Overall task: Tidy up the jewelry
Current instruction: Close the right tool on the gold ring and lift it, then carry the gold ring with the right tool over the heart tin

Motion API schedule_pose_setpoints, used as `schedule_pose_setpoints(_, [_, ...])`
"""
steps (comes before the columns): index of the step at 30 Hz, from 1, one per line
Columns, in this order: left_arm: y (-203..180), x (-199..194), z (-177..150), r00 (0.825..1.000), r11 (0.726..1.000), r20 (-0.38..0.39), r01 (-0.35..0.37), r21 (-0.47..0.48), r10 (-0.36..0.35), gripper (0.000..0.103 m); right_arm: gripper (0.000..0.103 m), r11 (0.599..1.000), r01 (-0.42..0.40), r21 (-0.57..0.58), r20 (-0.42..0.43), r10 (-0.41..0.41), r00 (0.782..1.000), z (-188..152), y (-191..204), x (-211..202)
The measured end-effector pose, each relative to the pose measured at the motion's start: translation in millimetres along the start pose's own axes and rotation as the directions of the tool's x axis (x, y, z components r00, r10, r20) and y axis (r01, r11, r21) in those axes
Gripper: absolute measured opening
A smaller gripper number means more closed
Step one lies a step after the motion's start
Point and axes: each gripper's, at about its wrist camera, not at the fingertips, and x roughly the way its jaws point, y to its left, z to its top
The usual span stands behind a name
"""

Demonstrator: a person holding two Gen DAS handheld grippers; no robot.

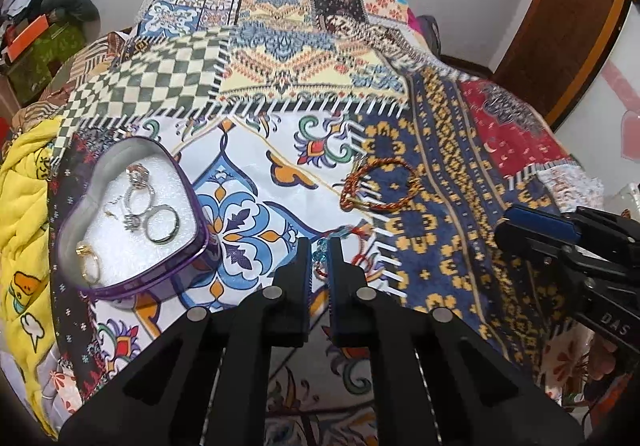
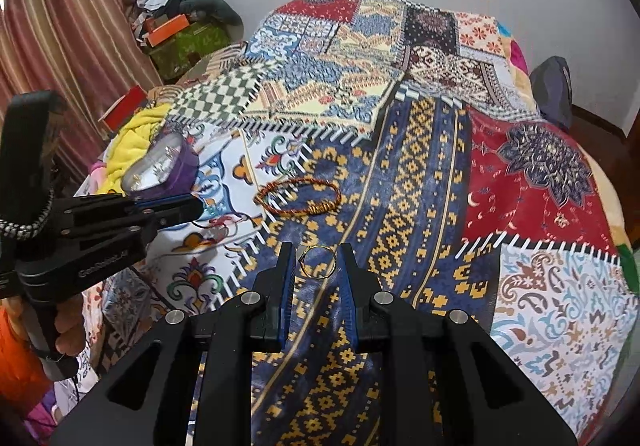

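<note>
A beaded red-string bracelet (image 1: 320, 258) is pinched in the nearly closed left gripper (image 1: 319, 250) beside the heart-shaped box (image 1: 192, 201), while a gold ring (image 2: 318, 262) on the bedspread (image 2: 520, 181) is framed by the parted right gripper (image 2: 318, 260), closure judged next.

a bed covered by a patchwork blanket (image 1: 280, 77) of bright printed squares carries everything. on its left side sits a purple heart-shaped box (image 1: 132, 217), open and holding rings; right of it lie a red-and-gold braided bracelet (image 1: 376, 183) and, nearer, a blue-beaded red-cord bracelet (image 1: 320, 254). a thin gold ring (image 2: 318, 262) lies near on the blue-and-yellow patch, and a yellow cloth (image 1: 28, 173) is bunched at the far left edge.
</note>
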Motion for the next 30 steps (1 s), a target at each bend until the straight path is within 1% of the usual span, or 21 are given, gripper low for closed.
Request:
schedule_pose_setpoints(6, [2,-37,3,0.997,1.000,0.071,0.016,-0.004,-0.015,0.005,0.019,1.000,0.003,-0.024,0.044,-0.001,0.999,10,16,-16])
schedule_pose_setpoints(14, [10,-87,8,0.984,1.000,0.176,0.018,-0.013,-0.016,0.005,0.019,0.998,-0.006,-0.070,0.086,0.012,0.996,24,44,-27])
schedule_pose_setpoints(22, [37,-130,12,0.962,0.998,0.274,-0.001,-0.058,0.017,0.005,0.019,0.992,-0.044,-0.117,0.110,0.057,0.992,40,73,-25])
schedule_pose_setpoints(30, [74,-147,13,0.944,0.992,0.323,-0.037,-0.118,0.073,0.005,0.019,0.981,-0.096,-0.169,0.097,0.114,0.989,54,104,-5])
